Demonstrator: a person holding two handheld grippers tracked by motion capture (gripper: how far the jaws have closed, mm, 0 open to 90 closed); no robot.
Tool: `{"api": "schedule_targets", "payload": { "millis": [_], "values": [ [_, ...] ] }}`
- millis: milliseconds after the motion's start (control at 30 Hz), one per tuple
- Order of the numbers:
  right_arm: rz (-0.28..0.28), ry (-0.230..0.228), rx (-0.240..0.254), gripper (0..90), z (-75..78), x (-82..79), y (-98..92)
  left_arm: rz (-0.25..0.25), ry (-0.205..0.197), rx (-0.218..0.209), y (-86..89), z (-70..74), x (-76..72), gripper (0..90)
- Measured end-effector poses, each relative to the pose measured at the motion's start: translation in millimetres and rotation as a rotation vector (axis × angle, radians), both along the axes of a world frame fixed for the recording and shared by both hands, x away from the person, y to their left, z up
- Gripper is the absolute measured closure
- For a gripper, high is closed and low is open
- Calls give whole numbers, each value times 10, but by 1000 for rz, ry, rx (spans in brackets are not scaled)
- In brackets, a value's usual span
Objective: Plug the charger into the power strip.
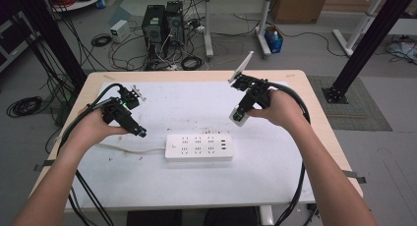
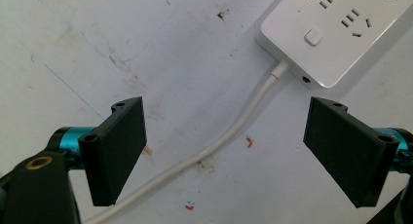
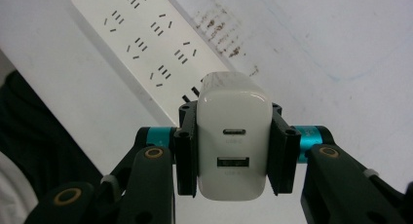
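On the white-covered worktop (image 1: 275, 177) a white power strip (image 1: 198, 147) lies flat near the middle, its cord (image 1: 130, 150) running off toward the person's left. From the high view the left tool (image 1: 139, 132) sits just left of the strip's cord end, held low in the left hand (image 1: 93, 127), while the right tool (image 1: 239, 115) hangs above the worktop up and to the right of the strip, gripped by the right hand (image 1: 280, 108) and tilted down toward it; what it carries is too small to make out there. The right gripper view settles that: the right tool (image 3: 234, 151) is closed on a white USB charger (image 3: 234, 141), its black jaws pressed against the charger's two sides, with an oval port over a rectangular port facing the camera. Beyond the charger the power strip (image 3: 146, 44) lies lower down, its rows of sockets in sight, apart from the charger. The left gripper view shows the left tool (image 2: 224, 151) with its jaws spread wide and nothing between them except the bare worktop (image 2: 97, 44) and the white cord (image 2: 229, 136), which passes below the gap without touching either jaw. The strip's end (image 2: 336, 34) with its square button (image 2: 314, 37) sits just ahead of that tool, toward the upper right. Small red and brown marks dot the surface.
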State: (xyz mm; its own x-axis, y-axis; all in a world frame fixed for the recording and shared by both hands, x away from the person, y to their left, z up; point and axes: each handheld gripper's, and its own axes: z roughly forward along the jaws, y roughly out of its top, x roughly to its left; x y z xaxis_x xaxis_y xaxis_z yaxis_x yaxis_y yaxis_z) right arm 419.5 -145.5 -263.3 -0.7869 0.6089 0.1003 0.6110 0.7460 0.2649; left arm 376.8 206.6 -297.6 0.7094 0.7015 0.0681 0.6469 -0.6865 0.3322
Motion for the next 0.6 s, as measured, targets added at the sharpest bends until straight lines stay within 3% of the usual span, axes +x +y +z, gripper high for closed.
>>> {"api": "schedule_targets", "payload": {
  "millis": [33,100,133,200,300,333,367,433,467,533,600],
  "values": [
    [52,4,-21,622,-71,26,119,-2,3,-5,8,-11,-13,157],
    [72,5,-30,622,-94,32,160,9,0,-16,5,-26,-22,157],
    [142,-5,-49,622,-162,41,268,-2,4,-1,14,-24,-21,157],
    [232,-11,-69,622,-249,43,385,1,4,-8,19,-45,-39,157],
    [340,-8,-104,622,-358,23,527,-2,8,-14,20,-77,-69,157],
    [340,-8,-104,622,-358,23,527,-2,8,-14,20,-77,-69,157],
    [434,-12,-119,622,-450,-4,634,-14,15,-4,21,-81,-77,157],
    [456,-8,-130,622,-480,-8,667,-6,11,-13,13,-90,-88,157],
    [508,-25,-166,622,-558,-18,755,-11,14,-12,14,-89,-92,157],
    [555,-23,-172,622,-630,-19,832,-22,15,-13,15,-78,-105,157],
    [568,-28,-181,622,-651,-20,855,-17,13,-22,10,-81,-115,157]
  ]
}}
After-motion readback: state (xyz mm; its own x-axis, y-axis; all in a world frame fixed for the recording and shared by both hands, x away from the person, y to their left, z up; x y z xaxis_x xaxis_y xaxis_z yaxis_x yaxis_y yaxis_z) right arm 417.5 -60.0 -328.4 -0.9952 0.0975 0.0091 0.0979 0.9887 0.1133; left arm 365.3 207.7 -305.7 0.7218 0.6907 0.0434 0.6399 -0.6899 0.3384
